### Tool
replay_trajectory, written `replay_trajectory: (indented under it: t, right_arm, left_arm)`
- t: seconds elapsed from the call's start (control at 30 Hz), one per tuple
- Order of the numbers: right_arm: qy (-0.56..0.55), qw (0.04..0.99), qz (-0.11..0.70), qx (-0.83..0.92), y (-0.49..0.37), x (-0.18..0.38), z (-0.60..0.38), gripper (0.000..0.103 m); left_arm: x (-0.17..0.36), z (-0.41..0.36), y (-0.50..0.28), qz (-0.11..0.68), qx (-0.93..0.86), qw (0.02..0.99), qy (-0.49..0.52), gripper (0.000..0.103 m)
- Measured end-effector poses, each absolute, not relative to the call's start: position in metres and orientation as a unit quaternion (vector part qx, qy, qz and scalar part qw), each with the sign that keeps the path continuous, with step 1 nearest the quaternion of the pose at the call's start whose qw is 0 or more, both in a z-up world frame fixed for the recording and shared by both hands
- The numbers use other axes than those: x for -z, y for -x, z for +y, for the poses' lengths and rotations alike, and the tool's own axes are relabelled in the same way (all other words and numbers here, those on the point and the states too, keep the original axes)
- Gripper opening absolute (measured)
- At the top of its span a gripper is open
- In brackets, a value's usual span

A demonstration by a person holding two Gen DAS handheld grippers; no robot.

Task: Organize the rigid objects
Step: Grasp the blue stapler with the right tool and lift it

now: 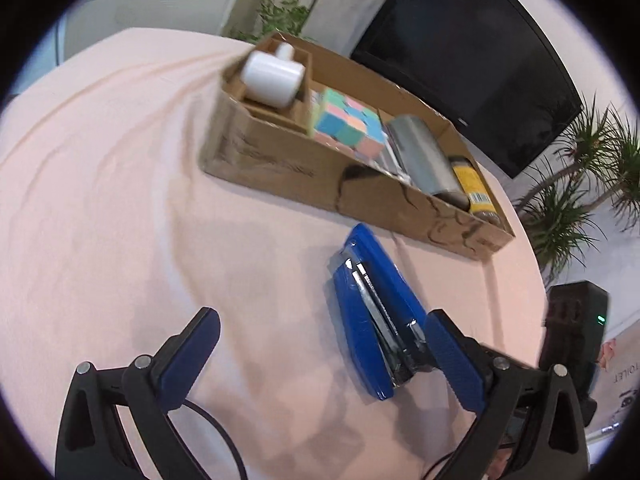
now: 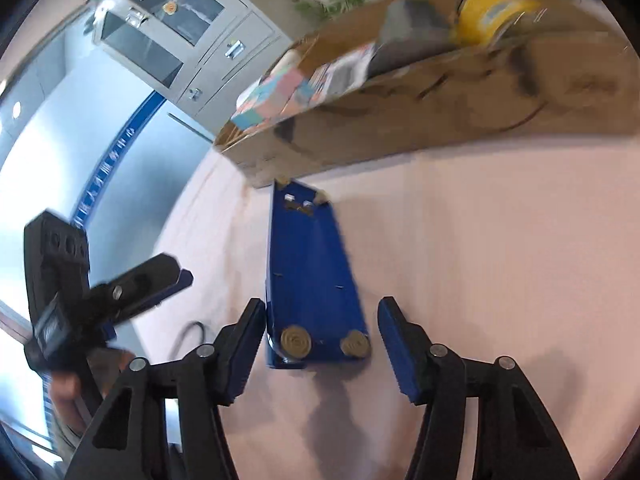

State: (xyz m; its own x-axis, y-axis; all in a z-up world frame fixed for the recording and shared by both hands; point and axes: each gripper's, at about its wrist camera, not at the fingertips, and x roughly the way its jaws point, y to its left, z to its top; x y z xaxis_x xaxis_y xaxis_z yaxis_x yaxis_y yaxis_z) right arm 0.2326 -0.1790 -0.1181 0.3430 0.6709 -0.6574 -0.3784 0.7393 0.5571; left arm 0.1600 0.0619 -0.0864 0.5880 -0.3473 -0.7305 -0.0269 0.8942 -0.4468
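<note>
Not much to read here tbh. The yellow can point(image 1: 476, 188) in the cardboard box point(image 1: 280, 160) has a barcode label, digits too small to make out. A sign point(image 1: 616, 380) at the right edge shows upside-down letters, looks like "TOILE..." cut off. The blue wall stripe point(image 2: 108, 168) carries white characters, too blurred to read.

From the left wrist we look down, close, over the table; the blue stapler point(image 1: 374, 316) lies beside our right finger. The right wrist view, low, shares it between its fingers point(image 2: 244, 340).
</note>
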Motion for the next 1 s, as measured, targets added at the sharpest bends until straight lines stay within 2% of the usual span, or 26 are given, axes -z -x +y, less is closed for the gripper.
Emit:
replay_trajectory:
  t: [0.03,0.07,0.2,0.3,0.37,0.43,0.53,0.63,0.7,0.83,0.87,0.93,1.0]
  right_arm:
    - [-0.131,0.819,0.463,-0.313,-0.228,0.113,-0.183,0.076]
    - [-0.101,0.834,0.451,-0.301,-0.224,0.106,-0.186,0.079]
    - [0.018,0.855,0.401,-0.328,-0.201,0.081,-0.172,0.08]
    - [0.062,0.851,0.383,-0.353,-0.198,0.084,-0.146,0.079]
    - [0.071,0.851,0.379,-0.357,-0.2,0.092,-0.129,0.076]
    - [0.074,0.844,0.398,-0.351,-0.206,0.106,-0.117,0.055]
    - [0.09,0.849,0.398,-0.337,-0.207,0.113,-0.107,0.048]
    - [0.021,0.839,0.423,-0.343,-0.219,0.114,-0.12,0.047]
    - [-0.083,0.816,0.451,-0.351,-0.234,0.118,-0.143,0.047]
    - [-0.371,0.711,0.484,-0.35,-0.257,0.152,-0.216,0.046]
    - [-0.399,0.696,0.486,-0.346,-0.259,0.158,-0.225,0.048]
    - [-0.405,0.712,0.484,-0.308,-0.255,0.156,-0.249,0.066]
    - [-0.331,0.77,0.48,-0.258,-0.247,0.136,-0.261,0.074]
  left_arm:
    - [0.089,0.059,-0.161,0.446,0.096,0.864,0.213,0.101]
    - [0.092,0.054,-0.164,0.45,0.103,0.86,0.216,0.101]
    - [0.099,0.045,-0.171,0.46,0.111,0.852,0.224,0.101]
    - [0.1,0.047,-0.171,0.459,0.104,0.851,0.233,0.101]
    - [0.099,0.052,-0.169,0.456,0.083,0.856,0.228,0.101]
    - [0.097,0.057,-0.166,0.452,0.073,0.86,0.226,0.101]
    - [0.096,0.058,-0.163,0.452,0.08,0.86,0.222,0.101]
    - [0.096,0.053,-0.161,0.454,0.092,0.86,0.215,0.101]
    - [0.099,0.05,-0.163,0.458,0.104,0.853,0.226,0.101]
    - [0.107,0.033,-0.171,0.475,0.146,0.833,0.245,0.101]
    - [0.108,0.027,-0.175,0.48,0.163,0.825,0.25,0.101]
    - [0.111,0.014,-0.181,0.489,0.189,0.812,0.256,0.1]
    - [0.112,0.001,-0.187,0.497,0.207,0.804,0.254,0.098]
